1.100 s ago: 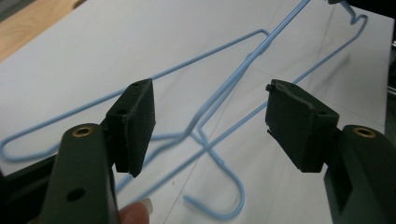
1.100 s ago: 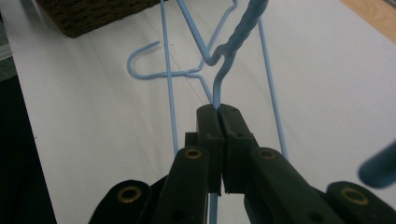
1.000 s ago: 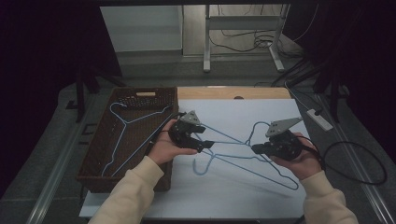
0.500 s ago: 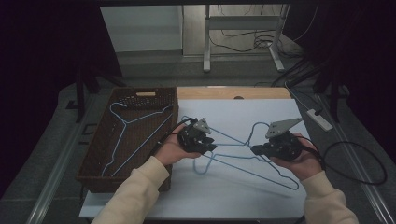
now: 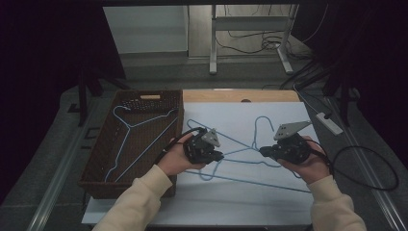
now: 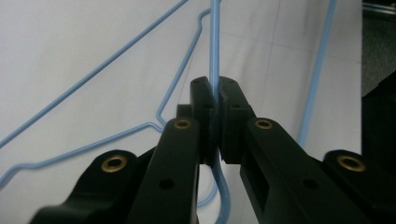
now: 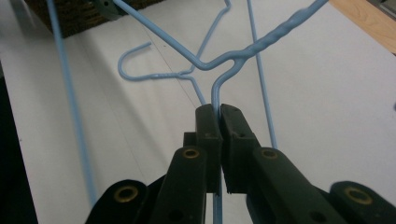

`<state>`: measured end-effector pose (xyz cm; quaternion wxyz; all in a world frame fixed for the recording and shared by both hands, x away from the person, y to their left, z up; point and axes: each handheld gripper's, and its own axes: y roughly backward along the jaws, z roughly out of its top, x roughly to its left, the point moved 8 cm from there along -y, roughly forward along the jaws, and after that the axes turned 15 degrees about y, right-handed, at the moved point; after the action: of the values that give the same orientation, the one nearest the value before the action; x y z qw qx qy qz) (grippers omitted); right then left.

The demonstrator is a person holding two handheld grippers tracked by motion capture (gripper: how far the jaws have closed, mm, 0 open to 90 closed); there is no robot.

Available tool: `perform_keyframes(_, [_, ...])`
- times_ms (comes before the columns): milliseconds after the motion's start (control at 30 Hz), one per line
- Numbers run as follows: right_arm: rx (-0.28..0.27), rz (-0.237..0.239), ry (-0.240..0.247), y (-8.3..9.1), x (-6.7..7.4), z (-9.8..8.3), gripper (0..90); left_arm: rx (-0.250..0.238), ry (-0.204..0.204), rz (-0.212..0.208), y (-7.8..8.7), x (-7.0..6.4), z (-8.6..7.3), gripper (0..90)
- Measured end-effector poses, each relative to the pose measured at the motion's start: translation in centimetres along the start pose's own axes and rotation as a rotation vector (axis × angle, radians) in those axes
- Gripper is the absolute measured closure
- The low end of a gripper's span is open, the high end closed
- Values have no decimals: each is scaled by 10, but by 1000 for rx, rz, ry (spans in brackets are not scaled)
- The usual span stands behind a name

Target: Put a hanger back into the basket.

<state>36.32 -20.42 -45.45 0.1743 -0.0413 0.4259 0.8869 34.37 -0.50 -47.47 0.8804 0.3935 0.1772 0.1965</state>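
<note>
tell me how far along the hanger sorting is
Done: one blue hanger lies in the wicker basket. In hand: the left gripper has just closed on a hanger wire, and the right gripper clamps another wire. Left: the tangled hangers remain on the white table.

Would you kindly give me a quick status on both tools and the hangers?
Left tool just closed, shut on a blue wire hanger. Right tool shut on a second hanger. Hangers cross on the white sheet. Third hanger in the basket.
</note>
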Motion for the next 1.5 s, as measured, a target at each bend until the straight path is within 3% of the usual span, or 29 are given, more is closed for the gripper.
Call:
perform_keyframes(333, [-114, -55, -27, 6, -2, 9, 818, -106, 63, -52, 20, -5, 1, 876])
perform_keyframes(467, [-170, -90, -36, 12, -4, 12, 737, -134, 74, -45, 28, -3, -1, 878])
perform_keyframes(633, [-255, -188, -75, 23, -9, 11, 536, -194, 116, -50, 42, 1, -4, 878])
perform_keyframes(933, [-262, -206, -128, 21, -6, -7, 453, -274, 172, -30, 68, 8, -12, 878])
perform_keyframes(1167, [-245, -205, -158, 12, -1, -21, 398, -333, 231, 26, 94, 19, -26, 878])
perform_keyframes(1500, [-208, -192, -189, -6, 4, -33, 345, -468, 317, 106, 141, 33, -53, 878])
